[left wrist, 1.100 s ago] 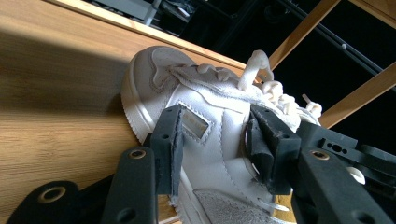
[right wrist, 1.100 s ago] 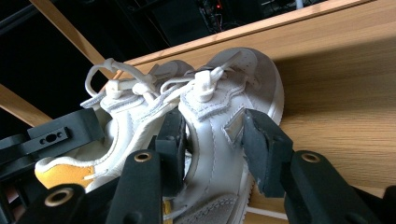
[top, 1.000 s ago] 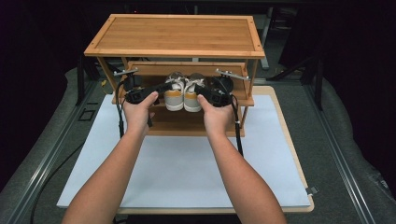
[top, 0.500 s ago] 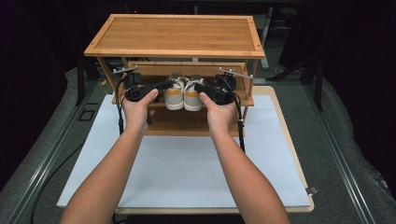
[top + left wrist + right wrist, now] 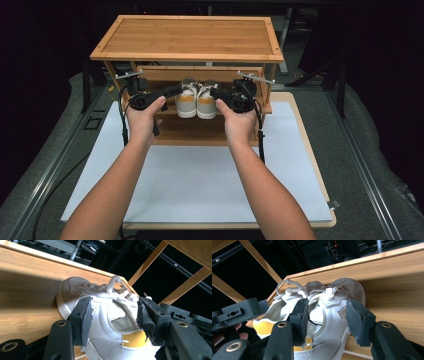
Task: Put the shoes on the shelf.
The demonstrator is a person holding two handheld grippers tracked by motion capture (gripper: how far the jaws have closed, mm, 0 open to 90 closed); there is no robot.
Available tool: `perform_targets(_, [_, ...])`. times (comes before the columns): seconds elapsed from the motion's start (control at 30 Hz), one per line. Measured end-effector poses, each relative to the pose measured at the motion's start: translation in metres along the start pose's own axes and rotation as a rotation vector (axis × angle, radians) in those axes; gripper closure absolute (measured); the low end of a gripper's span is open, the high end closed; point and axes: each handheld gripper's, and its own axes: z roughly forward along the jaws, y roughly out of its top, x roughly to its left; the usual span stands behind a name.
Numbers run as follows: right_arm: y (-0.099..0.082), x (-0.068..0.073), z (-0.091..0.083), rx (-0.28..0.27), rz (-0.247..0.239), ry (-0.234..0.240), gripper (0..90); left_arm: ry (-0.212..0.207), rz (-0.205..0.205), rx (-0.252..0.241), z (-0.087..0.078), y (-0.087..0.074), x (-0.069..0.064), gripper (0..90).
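Both hand-held grippers stand wide, jaws just opened: left hand-held gripper (image 5: 176, 90) straddles the left sneaker (image 5: 186, 101), right hand-held gripper (image 5: 214, 93) the right sneaker (image 5: 206, 102), seemingly untouched, mid-shelf (image 5: 165, 111).

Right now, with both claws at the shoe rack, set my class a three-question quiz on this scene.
1. True or false: the pair of shoes sits on the rack's top board.
2. Which colour are the heel patches? A yellow, B blue, C red.
3. Fill in: the left claw and right claw both have jaws standing ____ around a shoe.

Key: 1 false, they sit on the middle shelf; 2 A; 3 open.
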Motion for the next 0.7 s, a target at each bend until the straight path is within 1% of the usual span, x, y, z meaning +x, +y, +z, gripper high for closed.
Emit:
perform_targets(0.23, [0.000,0.003,-0.006,-0.001,-0.016,0.001,53.0,-0.014,0.010,0.000,-0.009,0.001,-0.004,45.7])
perform_targets(0.27, [0.000,0.003,-0.009,0.003,-0.020,0.003,53.0,-0.014,0.019,0.003,-0.012,0.000,-0.005,46.2])
perform_targets(0.33, [0.000,0.003,-0.010,0.001,-0.019,0.008,53.0,-0.021,0.019,0.002,-0.013,0.000,-0.005,47.4])
perform_targets(0.37, [0.000,0.005,-0.013,0.002,-0.028,0.013,53.0,-0.029,0.019,0.006,-0.016,-0.002,-0.005,49.9])
perform_targets(0.43, [-0.001,0.006,-0.015,0.004,-0.033,0.016,52.9,-0.030,0.021,0.005,-0.017,-0.002,-0.005,51.6])
perform_targets(0.47, [-0.001,0.007,-0.017,0.003,-0.045,0.025,52.9,-0.033,0.023,0.009,-0.019,-0.004,-0.005,52.3])
perform_targets(0.53, [-0.001,0.008,-0.019,0.007,-0.047,0.027,53.0,-0.031,0.027,0.013,-0.021,-0.004,-0.005,53.2])
perform_targets(0.57, [-0.002,0.010,-0.022,0.003,-0.056,0.036,53.2,-0.031,0.031,0.010,-0.022,-0.005,-0.005,55.1])
perform_targets(0.7, [-0.003,0.010,-0.028,-0.005,-0.076,0.041,57.5,-0.031,0.047,0.014,-0.030,-0.006,-0.005,59.2])
